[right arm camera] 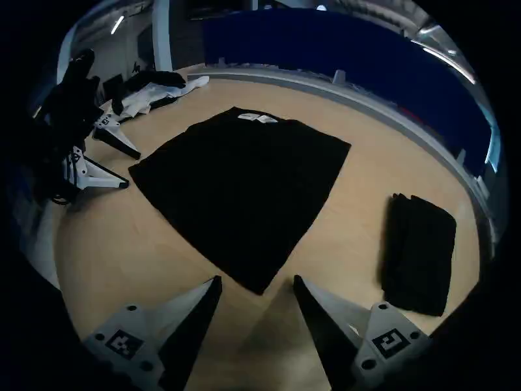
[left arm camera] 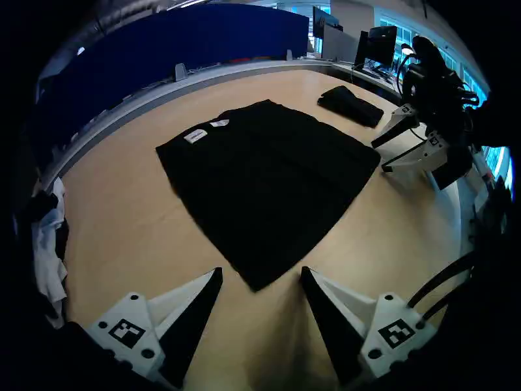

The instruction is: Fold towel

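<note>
A black towel [left arm camera: 267, 189] lies spread flat on the wooden table [left arm camera: 130, 221], with two small white labels [left arm camera: 195, 135] near its far edge. My left gripper [left arm camera: 260, 280] is open and empty just above the towel's near corner. Across the cloth, my right gripper [left arm camera: 378, 157] is open at the opposite corner. In the right gripper view the same towel [right arm camera: 241, 189] stretches away from my open right gripper [right arm camera: 257, 287], whose fingers flank its near corner. The left gripper [right arm camera: 133, 171] stands open at the towel's left corner, held by a dark-sleeved arm.
A folded black towel [left arm camera: 352, 104] [right arm camera: 420, 254] lies on the table beside the spread one. White and dark cloths [left arm camera: 49, 254] [right arm camera: 156, 91] are heaped at the table's edge. A blue partition [left arm camera: 163, 45] [right arm camera: 358, 58] runs behind the table, with monitors [left arm camera: 378, 42] beyond.
</note>
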A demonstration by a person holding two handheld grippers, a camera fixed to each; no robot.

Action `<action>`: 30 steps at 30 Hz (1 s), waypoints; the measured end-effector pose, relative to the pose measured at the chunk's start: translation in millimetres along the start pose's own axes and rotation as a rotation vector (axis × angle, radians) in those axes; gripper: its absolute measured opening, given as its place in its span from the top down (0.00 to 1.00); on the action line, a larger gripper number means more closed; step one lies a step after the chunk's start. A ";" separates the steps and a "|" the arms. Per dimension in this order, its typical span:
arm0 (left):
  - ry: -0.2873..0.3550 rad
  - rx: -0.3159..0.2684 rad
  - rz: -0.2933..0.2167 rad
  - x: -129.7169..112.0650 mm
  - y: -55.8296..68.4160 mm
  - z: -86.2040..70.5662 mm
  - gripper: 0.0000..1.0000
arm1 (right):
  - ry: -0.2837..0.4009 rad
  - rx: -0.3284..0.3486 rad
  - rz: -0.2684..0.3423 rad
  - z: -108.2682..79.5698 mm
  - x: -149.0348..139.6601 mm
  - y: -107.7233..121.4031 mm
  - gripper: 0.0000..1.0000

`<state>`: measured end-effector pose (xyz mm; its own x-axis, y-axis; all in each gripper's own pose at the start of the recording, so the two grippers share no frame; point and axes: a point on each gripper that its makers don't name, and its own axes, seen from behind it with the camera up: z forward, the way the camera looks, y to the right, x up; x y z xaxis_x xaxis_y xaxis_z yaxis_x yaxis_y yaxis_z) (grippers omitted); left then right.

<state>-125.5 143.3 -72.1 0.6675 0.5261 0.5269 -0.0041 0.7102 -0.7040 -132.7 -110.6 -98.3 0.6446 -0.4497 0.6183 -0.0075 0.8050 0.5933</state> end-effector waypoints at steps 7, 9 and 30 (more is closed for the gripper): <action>-0.007 0.005 -0.004 0.2 -0.9 0.9 0.26 | 0.006 0.003 -0.003 0.3 0.0 -1.9 0.34; -0.008 0.006 -0.004 0.5 -1.1 1.5 0.29 | 0.007 0.003 0.001 1.1 0.8 -2.0 0.43; -0.017 0.007 0.022 1.7 6.5 2.7 0.78 | -0.003 -0.008 0.022 0.6 2.4 -0.3 0.81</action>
<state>-126.5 150.1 -74.5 0.6547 0.5492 0.5195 -0.0235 0.7016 -0.7122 -131.6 -112.1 -96.6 0.6417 -0.4336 0.6326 -0.0154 0.8174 0.5759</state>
